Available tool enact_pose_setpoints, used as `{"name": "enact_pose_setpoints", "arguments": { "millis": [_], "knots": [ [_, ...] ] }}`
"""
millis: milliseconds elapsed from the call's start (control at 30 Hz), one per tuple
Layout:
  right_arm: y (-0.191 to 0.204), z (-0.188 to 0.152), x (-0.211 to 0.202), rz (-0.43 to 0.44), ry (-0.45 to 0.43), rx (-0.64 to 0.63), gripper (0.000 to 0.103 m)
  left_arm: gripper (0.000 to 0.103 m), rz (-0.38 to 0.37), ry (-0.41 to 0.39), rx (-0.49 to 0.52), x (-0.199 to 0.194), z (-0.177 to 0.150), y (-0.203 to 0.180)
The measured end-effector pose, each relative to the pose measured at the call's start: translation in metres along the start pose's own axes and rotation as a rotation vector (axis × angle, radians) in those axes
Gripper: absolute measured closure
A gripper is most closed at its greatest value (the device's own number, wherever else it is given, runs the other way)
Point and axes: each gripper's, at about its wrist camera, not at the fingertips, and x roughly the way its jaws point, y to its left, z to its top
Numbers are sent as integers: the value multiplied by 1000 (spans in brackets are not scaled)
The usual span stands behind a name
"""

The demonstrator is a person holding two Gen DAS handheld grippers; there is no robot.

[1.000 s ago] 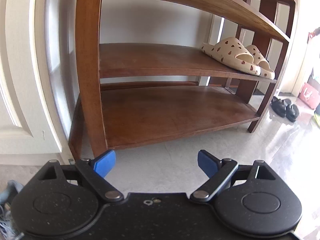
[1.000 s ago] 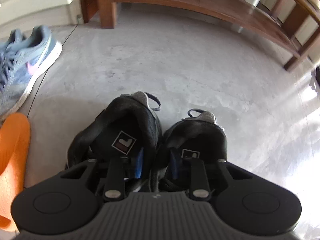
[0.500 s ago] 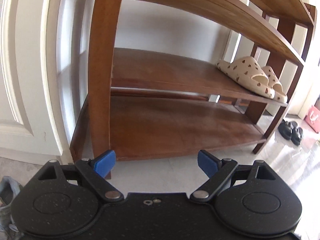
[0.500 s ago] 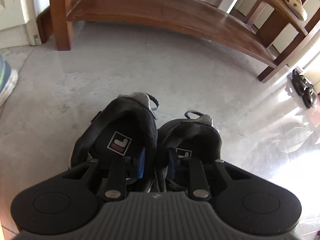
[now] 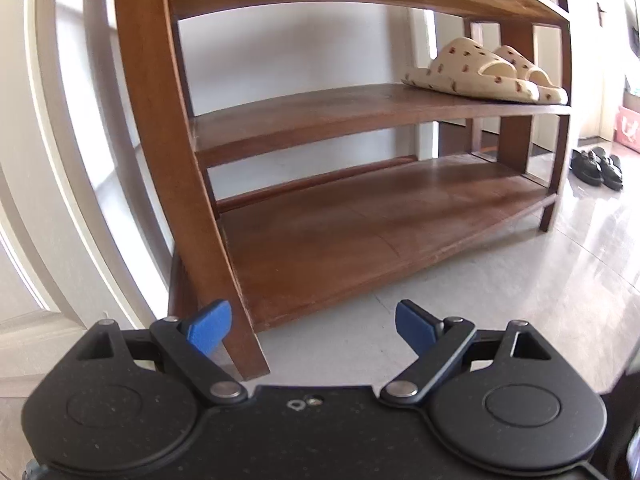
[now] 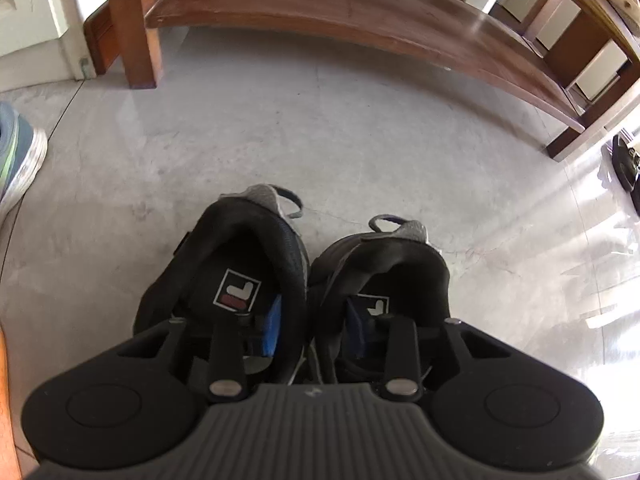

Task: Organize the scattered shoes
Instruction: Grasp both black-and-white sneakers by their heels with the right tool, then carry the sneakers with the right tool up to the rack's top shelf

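A wooden rack [image 5: 360, 216] stands against the white wall, dark brown, with curved shelves and slanted legs. On its middle shelf, at the right end, sits a pair of cream slippers [image 5: 484, 76] dotted with small brown marks. The bottom shelf is bare wood, and one front leg [image 6: 136, 32] stands between it and the door frame. Past the rack's far end a pair of black sandals [image 5: 598, 166] lies on the glossy grey floor [image 6: 320, 128]. A blue-grey sneaker [image 6: 18, 160] with a pale sole lies at the left edge.

The black shoes [image 6: 296, 280] sit side by side on the floor in front of the rack, heels with grey pull tabs pointing toward it, long axes running back under the right tongs [image 6: 312, 326]. They look soft and padded, with a square logo on each insole. One blue pad reaches into each shoe, the two inner collars between them, and the jaws are opening.

The left tongs [image 5: 312, 326] hang wide open and empty, facing the rack's bottom shelf.
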Motion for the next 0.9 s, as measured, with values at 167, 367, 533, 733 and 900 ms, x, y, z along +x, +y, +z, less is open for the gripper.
{"name": "enact_pose_setpoints", "arguments": {
  "millis": [167, 367, 533, 733, 900],
  "knots": [
    [-14, -8, -1, 95, -52, -1, 72, 13, -7, 39, 25, 10, -4, -12],
    [-43, -18, -12, 207, -119, 41, 76, 13, -2, 11, 38, 14, -2, -18],
    [-59, -29, -24, 205, -220, 124, 76, 13, 9, 11, -25, 17, 2, -14],
    [-68, -29, -43, 172, -334, 143, 76, 12, 36, -56, -10, 10, 4, -16],
    [-77, -22, -59, 159, -447, 128, 76, 12, 65, -81, -31, 10, 6, -12]
  ]
}}
